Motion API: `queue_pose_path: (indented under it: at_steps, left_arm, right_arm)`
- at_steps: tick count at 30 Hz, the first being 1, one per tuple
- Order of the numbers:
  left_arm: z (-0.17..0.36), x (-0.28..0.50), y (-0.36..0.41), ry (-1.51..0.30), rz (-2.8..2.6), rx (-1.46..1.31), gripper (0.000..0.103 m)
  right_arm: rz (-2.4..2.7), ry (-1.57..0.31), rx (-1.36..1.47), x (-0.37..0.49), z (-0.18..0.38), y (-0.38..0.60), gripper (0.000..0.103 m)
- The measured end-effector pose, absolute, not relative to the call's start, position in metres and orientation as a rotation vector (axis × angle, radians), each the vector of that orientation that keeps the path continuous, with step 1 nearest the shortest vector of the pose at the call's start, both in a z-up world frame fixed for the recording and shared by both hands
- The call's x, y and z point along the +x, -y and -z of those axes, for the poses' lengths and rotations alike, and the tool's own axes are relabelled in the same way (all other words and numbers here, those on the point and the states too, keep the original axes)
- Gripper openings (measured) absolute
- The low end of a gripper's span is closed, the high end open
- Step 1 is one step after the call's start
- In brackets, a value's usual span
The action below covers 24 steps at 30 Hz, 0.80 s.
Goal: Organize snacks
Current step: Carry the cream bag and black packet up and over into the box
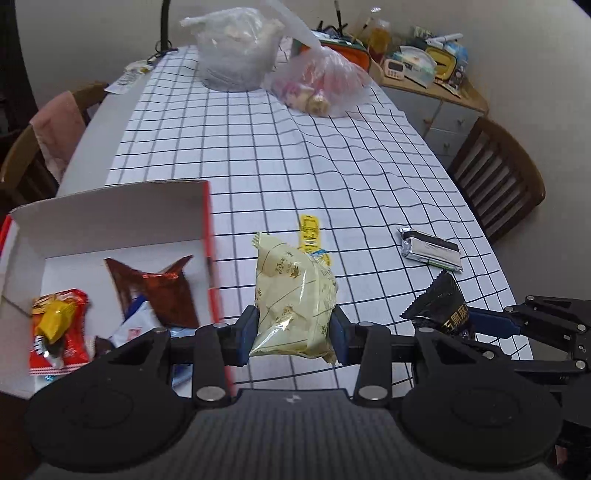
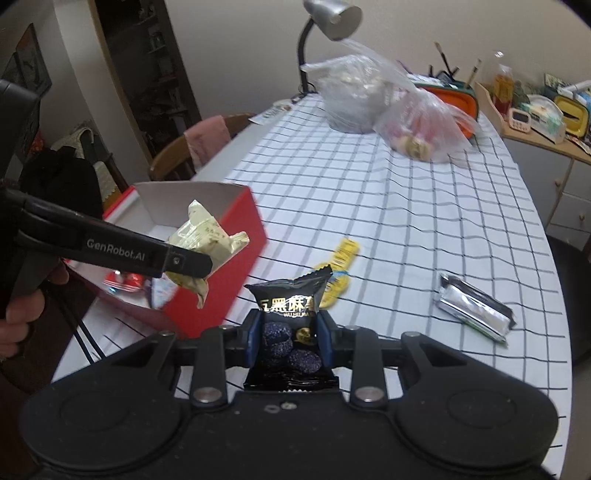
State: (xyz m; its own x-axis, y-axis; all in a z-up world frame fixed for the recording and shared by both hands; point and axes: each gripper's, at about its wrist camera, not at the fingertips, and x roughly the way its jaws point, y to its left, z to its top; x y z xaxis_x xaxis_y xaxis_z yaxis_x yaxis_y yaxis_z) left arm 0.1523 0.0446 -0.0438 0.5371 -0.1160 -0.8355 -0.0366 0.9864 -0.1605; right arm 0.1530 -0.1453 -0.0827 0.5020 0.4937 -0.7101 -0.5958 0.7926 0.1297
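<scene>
My left gripper [image 1: 293,328] is shut on a pale yellow snack packet [image 1: 295,299], held above the table just right of the red and white box [image 1: 205,221]; the packet also shows in the right wrist view [image 2: 207,236]. The box holds several wrapped snacks [image 1: 61,328]. My right gripper [image 2: 289,334] is shut on a black snack packet [image 2: 291,321] with gold characters, above the table's near edge. On the checked cloth lie a yellow wrapper [image 2: 341,258] and a silver and black packet [image 2: 472,310].
Two clear plastic bags [image 1: 317,81] of food stand at the table's far end by a desk lamp [image 2: 332,18]. Wooden chairs [image 1: 498,177] stand on both sides. A cluttered sideboard [image 1: 424,70] is at the far right.
</scene>
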Motion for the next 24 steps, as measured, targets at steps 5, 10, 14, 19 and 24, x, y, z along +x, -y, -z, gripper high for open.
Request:
queue_pose_path:
  at_steps: [5, 10, 14, 19, 24]
  left_arm:
    - [0.031, 0.131, -0.075, -0.972, 0.031, -0.186, 0.040]
    - [0.021, 0.114, -0.105, -0.945, 0.011, -0.193, 0.040]
    - [0.016, 0.104, -0.130, -0.927, -0.004, -0.200, 0.040]
    - [0.013, 0.095, -0.162, -0.914, -0.030, -0.204, 0.040]
    - [0.017, 0.089, -0.193, -0.915, -0.061, -0.203, 0.040]
  right_arm:
    - [-0.682, -0.792, -0.136, 0.140, 0.071, 0.116, 0.030]
    - [-0.695, -0.775, -0.147, 0.132, 0.064, 0.082, 0.030]
    - [-0.697, -0.770, -0.156, 0.127, 0.063, 0.053, 0.030]
    - [-0.693, -0.768, -0.165, 0.126, 0.064, 0.019, 0.030]
    - [-0.683, -0.779, -0.167, 0.131, 0.071, -0.010, 0.030]
